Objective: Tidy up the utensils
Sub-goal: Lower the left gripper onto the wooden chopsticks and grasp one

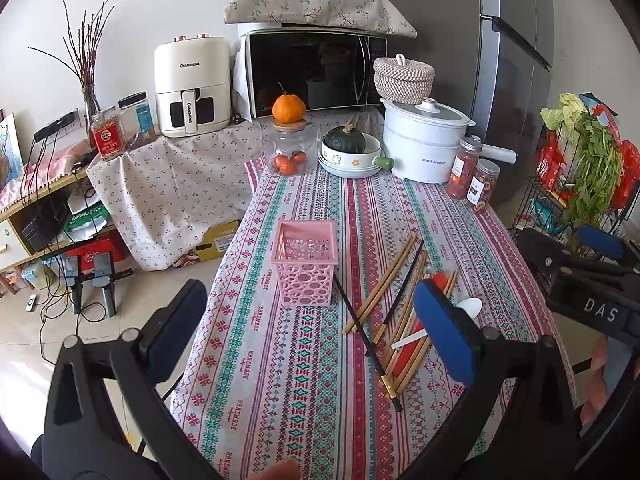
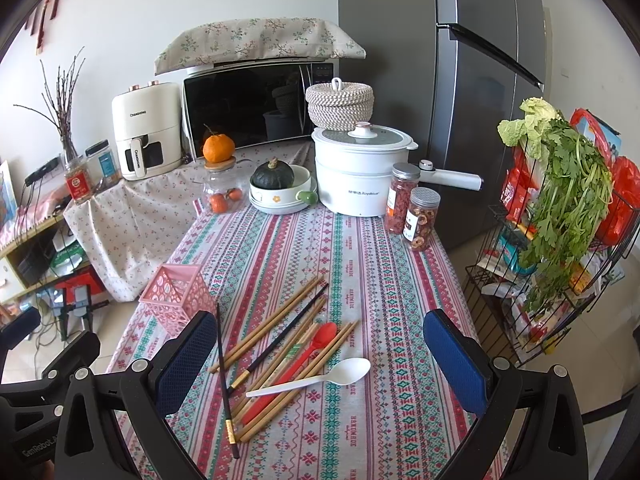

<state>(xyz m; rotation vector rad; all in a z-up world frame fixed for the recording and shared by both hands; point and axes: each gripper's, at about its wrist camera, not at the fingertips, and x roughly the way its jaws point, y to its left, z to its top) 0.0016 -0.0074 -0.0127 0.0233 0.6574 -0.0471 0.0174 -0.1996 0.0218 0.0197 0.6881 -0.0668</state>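
A pink lattice utensil basket (image 1: 306,264) stands upright on the patterned tablecloth; it also shows at the left in the right wrist view (image 2: 176,298). Right of it lies a loose pile: several wooden chopsticks (image 2: 276,322), black chopsticks (image 2: 225,376), a red spoon (image 2: 308,352) and a white plastic spoon (image 2: 320,376). The pile shows in the left wrist view too, with wooden chopsticks (image 1: 386,284) and the white spoon (image 1: 468,308). My left gripper (image 1: 312,336) is open and empty above the table's near edge. My right gripper (image 2: 320,364) is open and empty, hovering over the pile.
At the table's far end stand a white electric pot (image 2: 360,172), two snack jars (image 2: 412,208), a bowl with a dark squash (image 2: 280,188) and a glass jar topped by an orange (image 2: 220,176). A wire rack of greens (image 2: 560,208) stands right; microwave and air fryer behind.
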